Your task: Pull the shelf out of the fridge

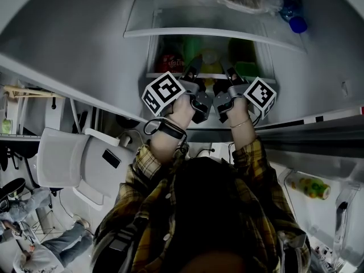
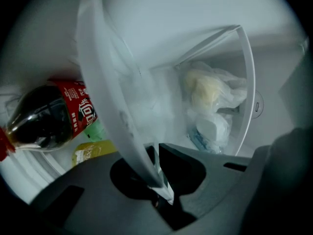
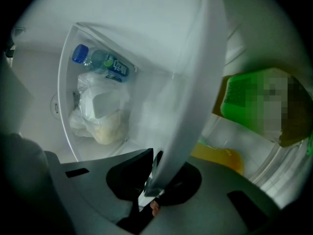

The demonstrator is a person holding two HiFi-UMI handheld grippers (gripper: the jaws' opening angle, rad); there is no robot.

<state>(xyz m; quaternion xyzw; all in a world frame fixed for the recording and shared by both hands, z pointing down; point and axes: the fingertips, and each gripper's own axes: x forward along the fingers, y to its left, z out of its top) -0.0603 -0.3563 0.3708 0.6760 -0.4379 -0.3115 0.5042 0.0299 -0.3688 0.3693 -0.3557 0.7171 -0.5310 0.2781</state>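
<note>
Right up close, the left gripper (image 2: 157, 192) is pinched tight on the white front lip of the shelf (image 2: 105, 92), and the right gripper (image 3: 151, 190) is clamped on that same lip further along. So the grab is made, and the shelf looks seated inside the fridge (image 1: 85, 50). Next, I'd say, comes a straight, even pull with both hands. Go gently, because a cola bottle (image 2: 44, 116) and bagged food (image 2: 210, 97) sit just behind.

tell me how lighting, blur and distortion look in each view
Head view: dim, fisheye bows the fridge walls. Left gripper view: black vignetted corners, shelf edge soft and curved near the lens. Right gripper view: same vignette, shelf edge blurred too.
</note>
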